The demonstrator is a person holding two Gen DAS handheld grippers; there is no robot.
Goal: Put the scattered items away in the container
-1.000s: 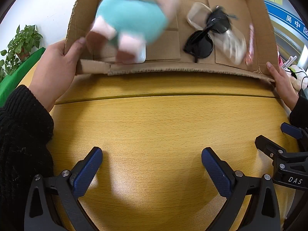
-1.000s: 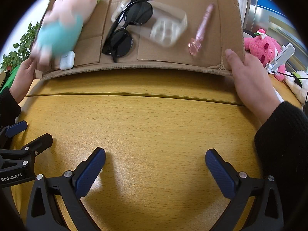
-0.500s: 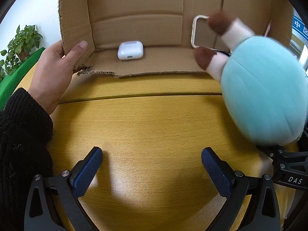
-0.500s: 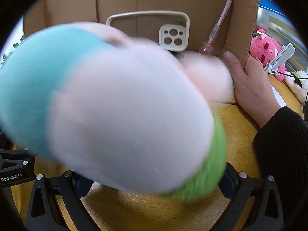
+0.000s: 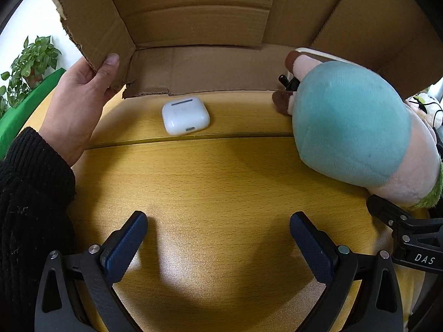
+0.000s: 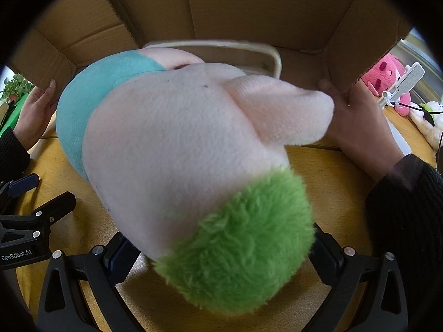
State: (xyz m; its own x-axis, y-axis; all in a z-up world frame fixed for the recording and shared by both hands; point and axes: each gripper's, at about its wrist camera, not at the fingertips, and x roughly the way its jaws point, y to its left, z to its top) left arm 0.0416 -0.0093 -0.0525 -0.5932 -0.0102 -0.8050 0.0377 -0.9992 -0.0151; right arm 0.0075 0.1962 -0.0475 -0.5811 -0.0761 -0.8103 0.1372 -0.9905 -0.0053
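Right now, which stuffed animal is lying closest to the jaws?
The teal-and-pale-pink plush with green fuzz, lying on the wooden table against the right gripper. The bright pink plush sits beyond the cardboard box.

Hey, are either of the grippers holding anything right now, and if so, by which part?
No. The left gripper is open over bare table; the right gripper's tips are hidden behind the plush toy.

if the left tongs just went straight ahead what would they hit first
Probably the white earbud case, lying on the wooden table slightly left of centre. The left tongs are open, with bare table until then. Behind it stands the tipped cardboard box. Depth is uncertain.
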